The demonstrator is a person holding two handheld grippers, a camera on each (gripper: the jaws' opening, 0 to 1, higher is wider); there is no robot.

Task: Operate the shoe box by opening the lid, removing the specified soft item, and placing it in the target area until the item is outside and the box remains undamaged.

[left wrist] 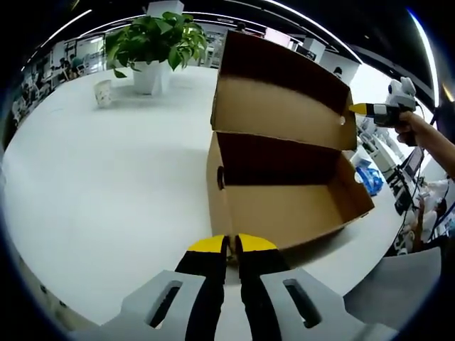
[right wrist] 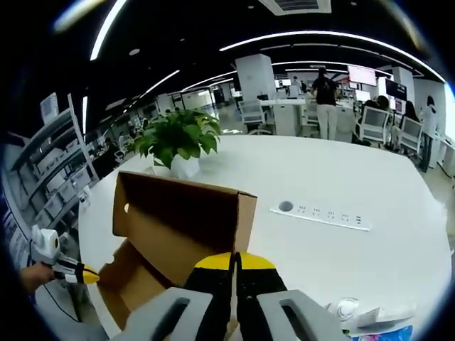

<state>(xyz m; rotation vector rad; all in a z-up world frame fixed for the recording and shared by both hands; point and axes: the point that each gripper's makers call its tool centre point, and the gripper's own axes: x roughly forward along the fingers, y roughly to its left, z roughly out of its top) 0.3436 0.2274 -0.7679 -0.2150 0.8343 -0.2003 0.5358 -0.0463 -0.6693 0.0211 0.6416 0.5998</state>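
A brown cardboard shoe box point(left wrist: 284, 213) stands on the white table with its lid point(left wrist: 284, 106) swung up. The part of its inside that shows holds nothing. My left gripper point(left wrist: 231, 245) is shut, its yellow tips just in front of the box's near corner and holding nothing. My right gripper point(left wrist: 359, 109), held by a hand, comes in from the right with its yellow tip on the lid's end edge. In the right gripper view the right gripper point(right wrist: 233, 261) is shut at the near end of the lid point(right wrist: 178, 220), with the left gripper point(right wrist: 78, 273) beyond the box point(right wrist: 128, 284).
A potted green plant point(left wrist: 153, 42) and a small white cup point(left wrist: 104, 92) stand at the table's far side. A white power strip point(right wrist: 323, 213) lies on the table. Blue and white packets point(right wrist: 377, 323) lie near the table's edge. People and office chairs are in the background.
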